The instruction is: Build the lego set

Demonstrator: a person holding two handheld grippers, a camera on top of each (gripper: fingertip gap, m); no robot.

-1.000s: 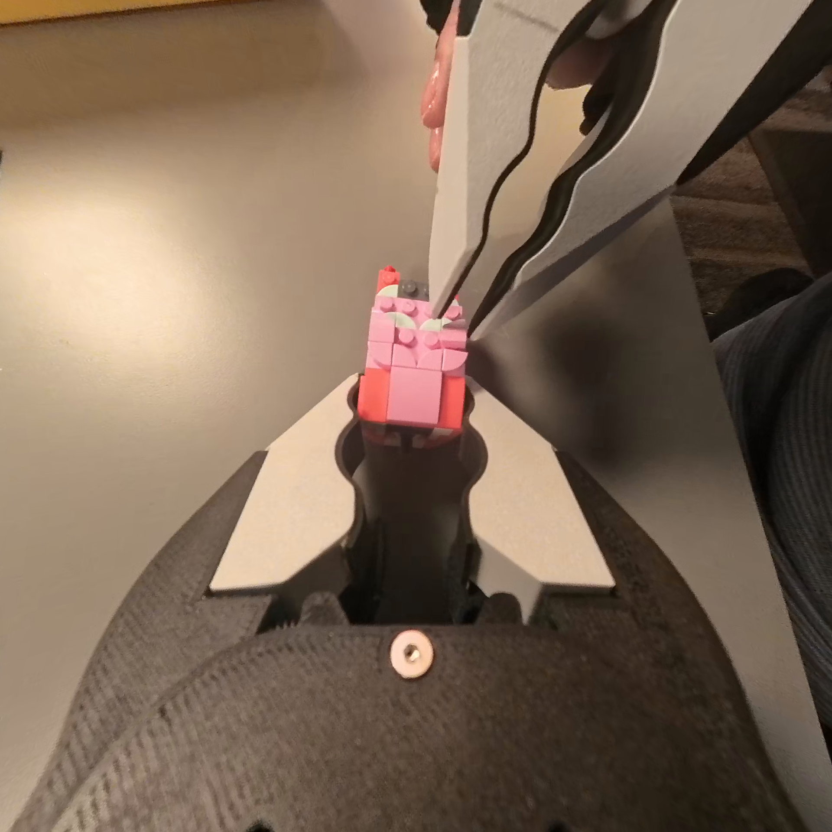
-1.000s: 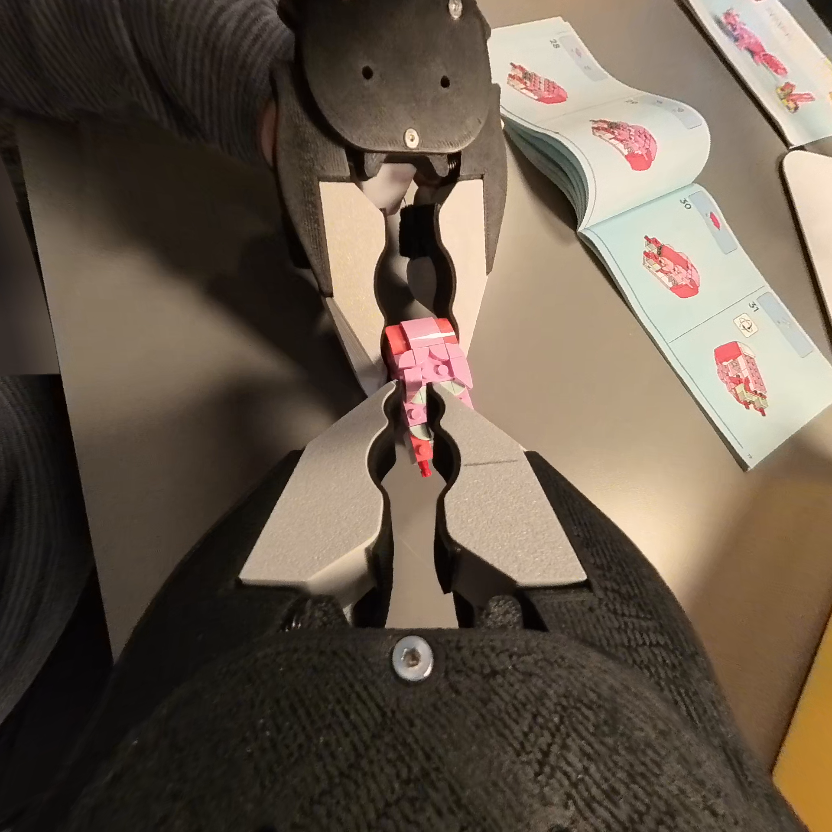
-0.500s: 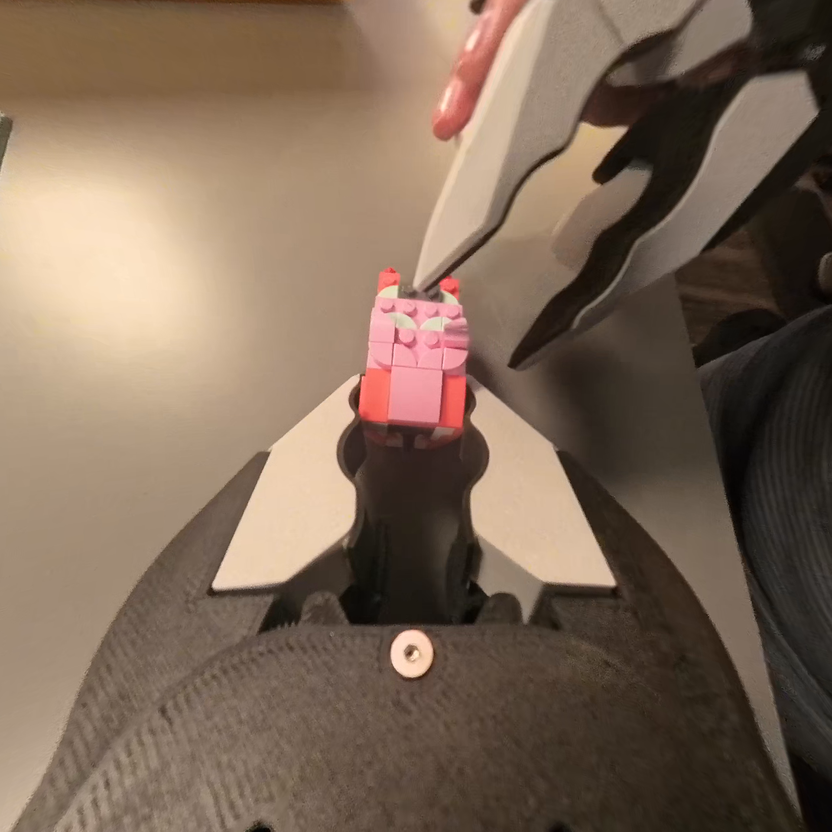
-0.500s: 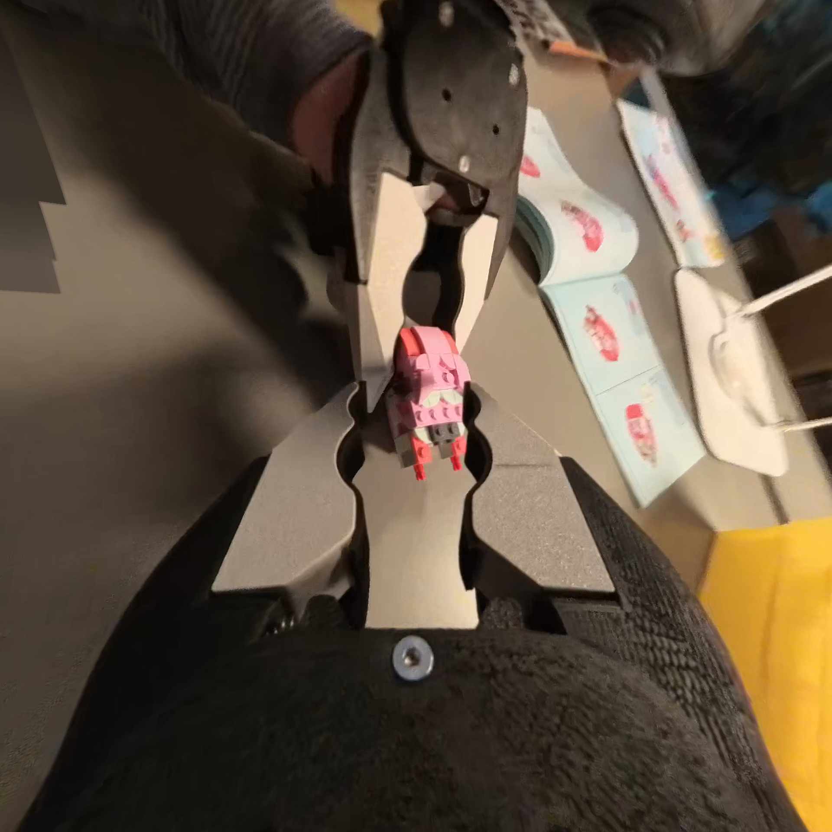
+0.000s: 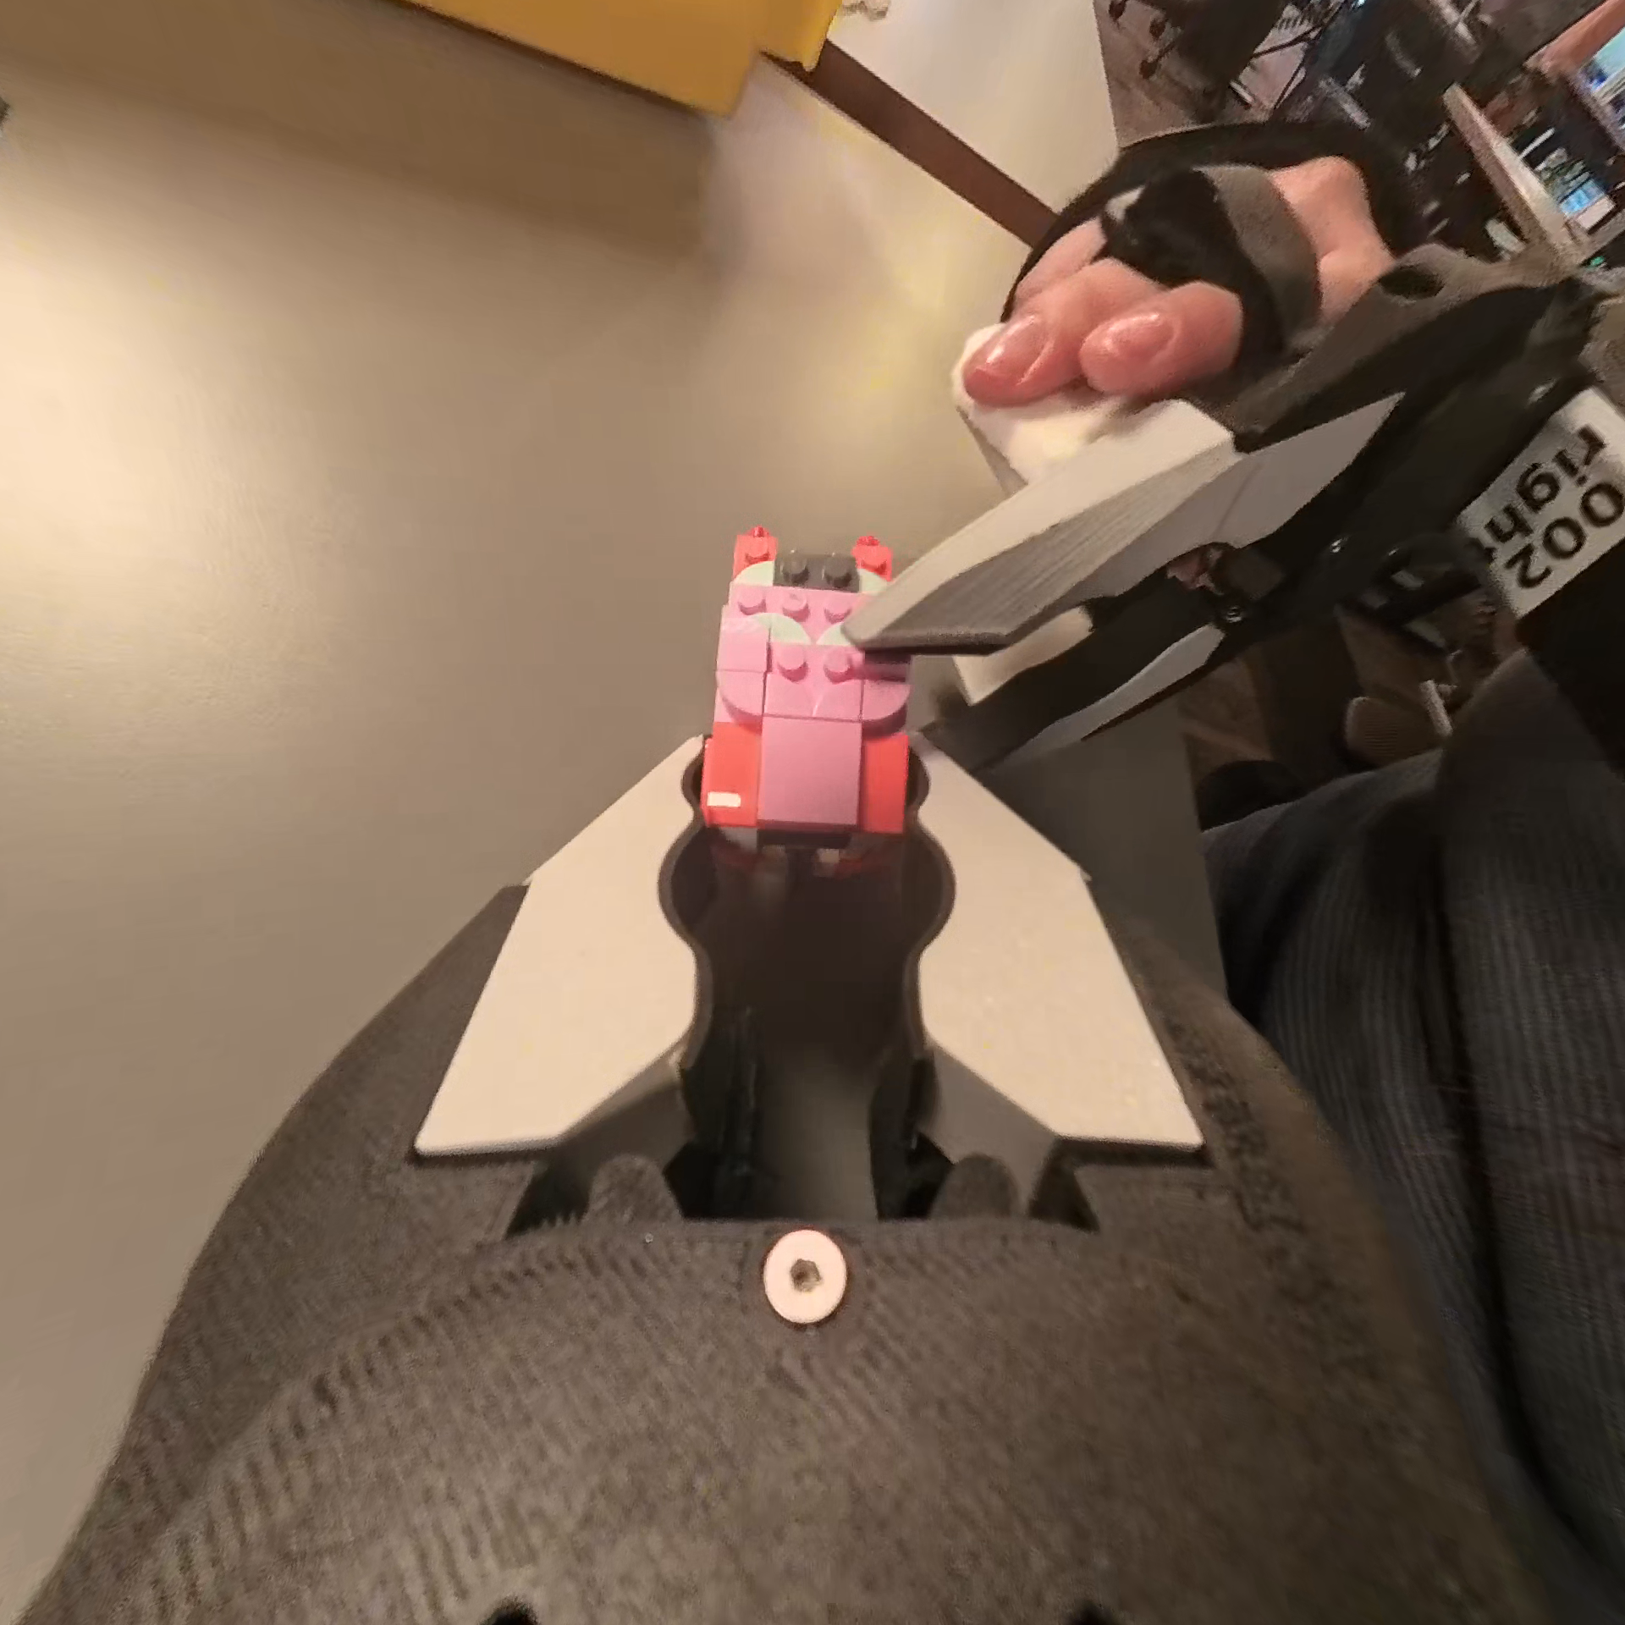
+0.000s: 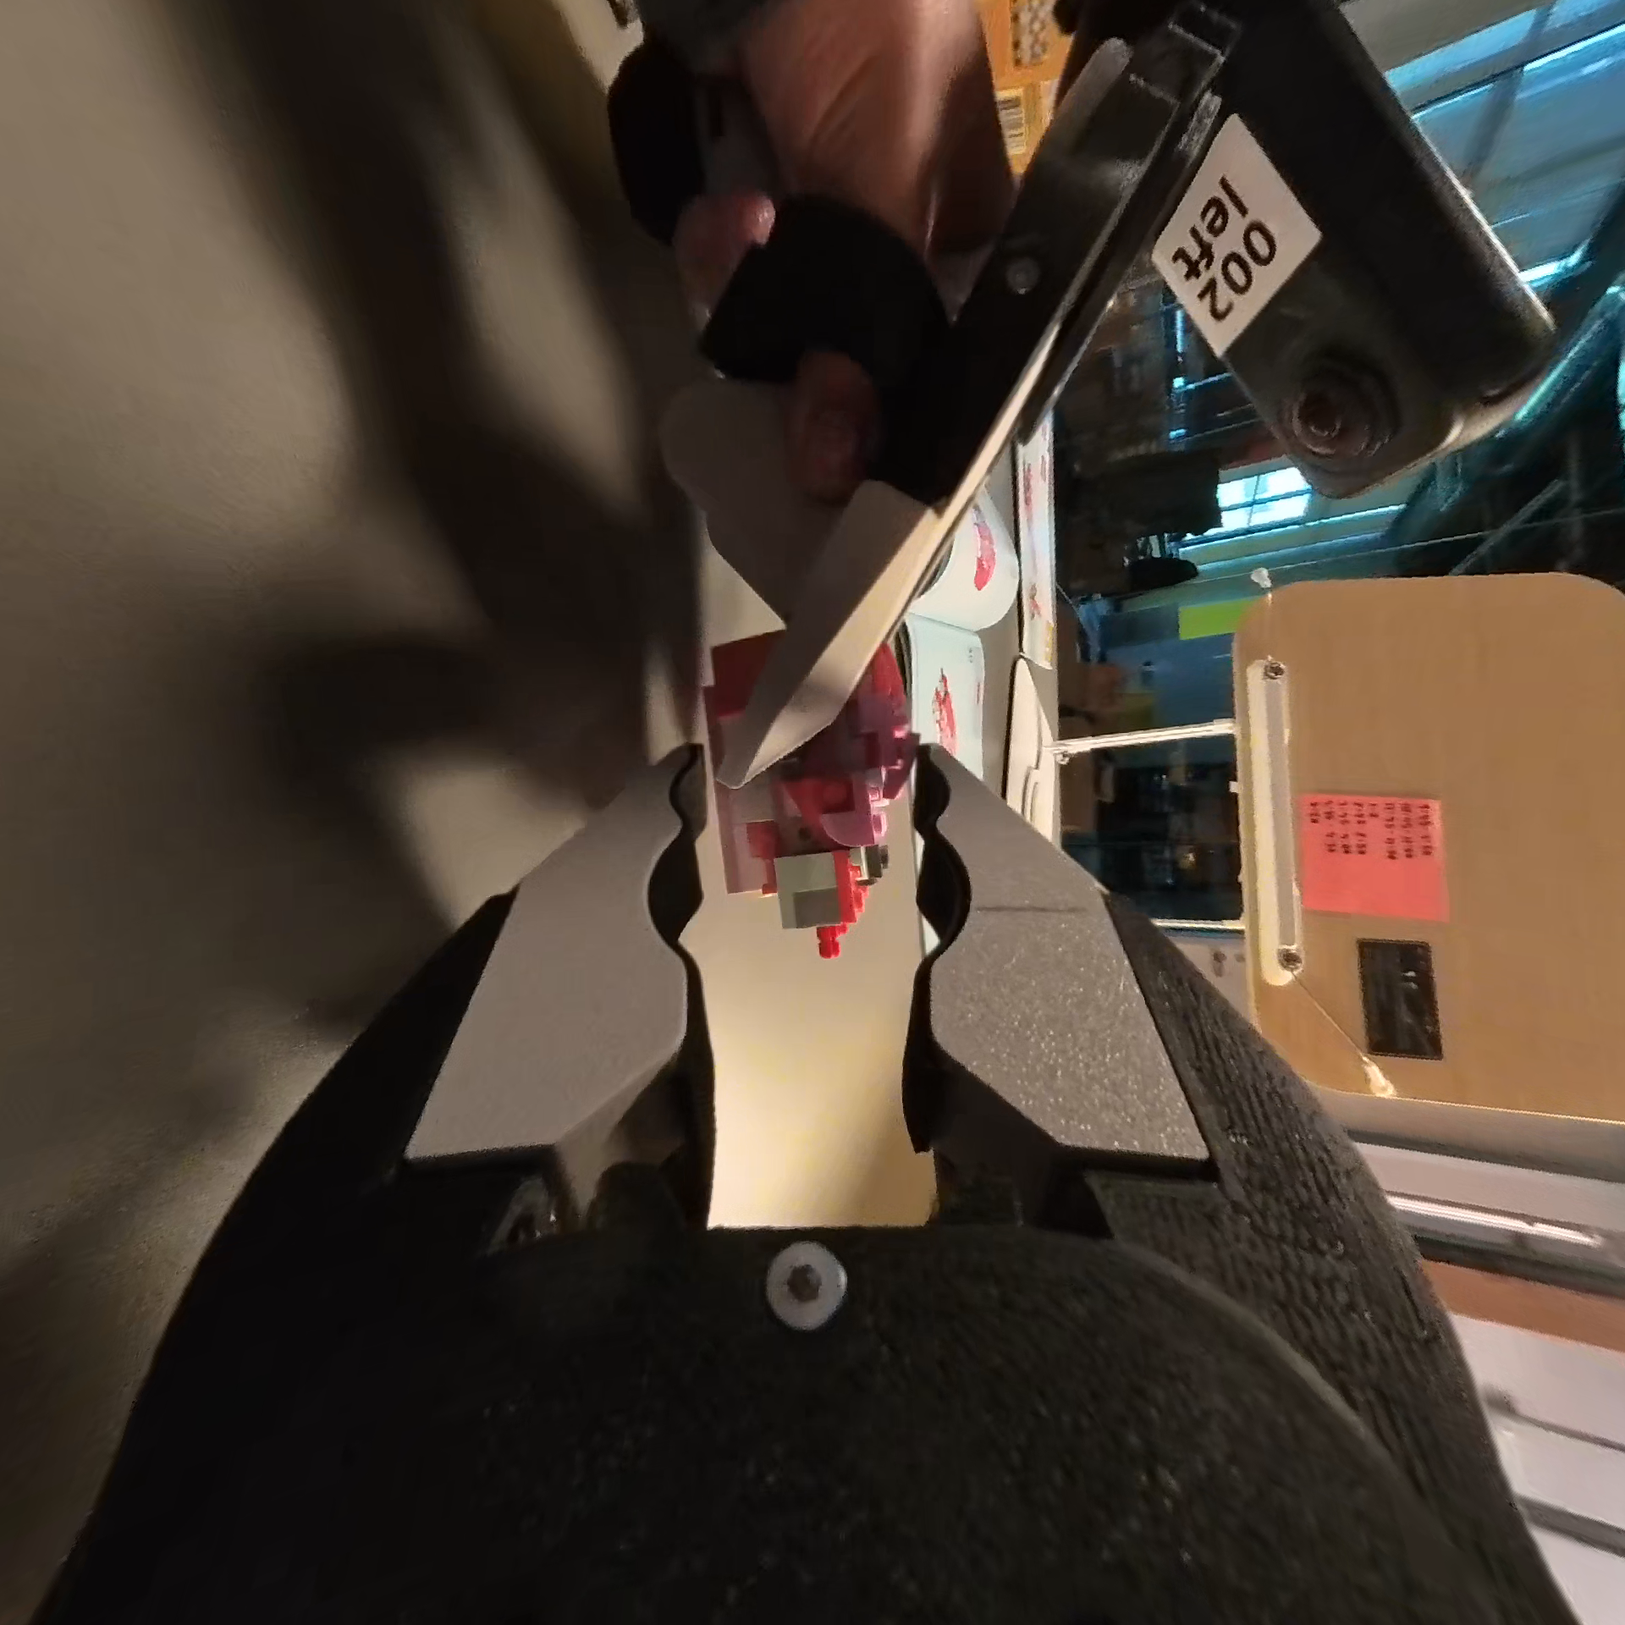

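Centre frame: your left gripper [image 5: 807, 791] clamps the brick model [image 5: 805, 703] by its red base, steadying it above the surface [image 5: 308, 528]; your right gripper [image 6: 809, 783] stands open astride it, pressing nothing

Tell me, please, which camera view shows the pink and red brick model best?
The left wrist view: the brick model is sharp, with its studded top facing the camera, gripped between the left gripper fingers. The right wrist view shows it from the side, blurred and partly hidden behind a left gripper finger.
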